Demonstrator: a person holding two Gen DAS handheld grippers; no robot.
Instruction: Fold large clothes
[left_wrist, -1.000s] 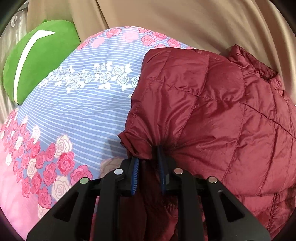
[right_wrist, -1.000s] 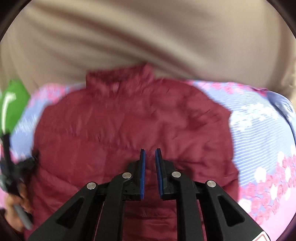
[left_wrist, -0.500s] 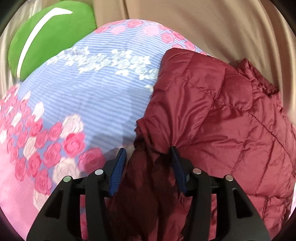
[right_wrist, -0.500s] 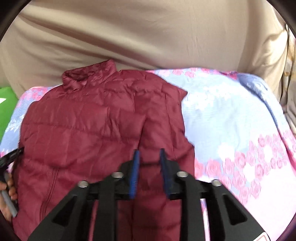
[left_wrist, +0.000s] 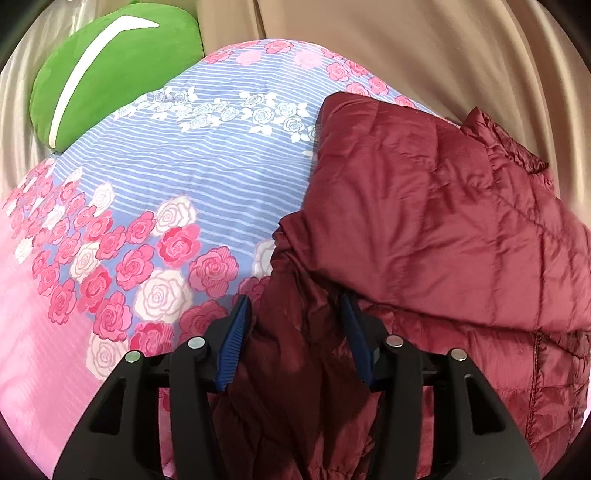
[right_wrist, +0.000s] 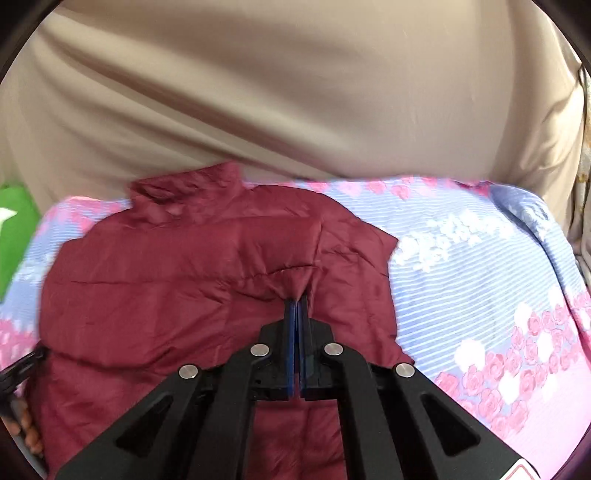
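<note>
A maroon quilted puffer jacket (left_wrist: 436, 221) lies on a floral bedspread (left_wrist: 177, 177), collar toward the far curtain; it also shows in the right wrist view (right_wrist: 177, 266). Its left sleeve is folded in over the body. My left gripper (left_wrist: 295, 321) is open, its jaws wide apart on either side of the jacket's left edge fabric. My right gripper (right_wrist: 297, 306) is shut on a pinch of jacket fabric at the folded right sleeve, where the cloth puckers at the tips.
A green cushion (left_wrist: 107, 66) with a white stripe sits at the bed's far left corner. A beige curtain (right_wrist: 295, 92) hangs behind the bed. The bedspread (right_wrist: 480, 280) runs out to the right of the jacket.
My left gripper has opened and let go of the jacket's left edge, then drawn back slightly. My right gripper has closed on the jacket fabric near the right sleeve.
</note>
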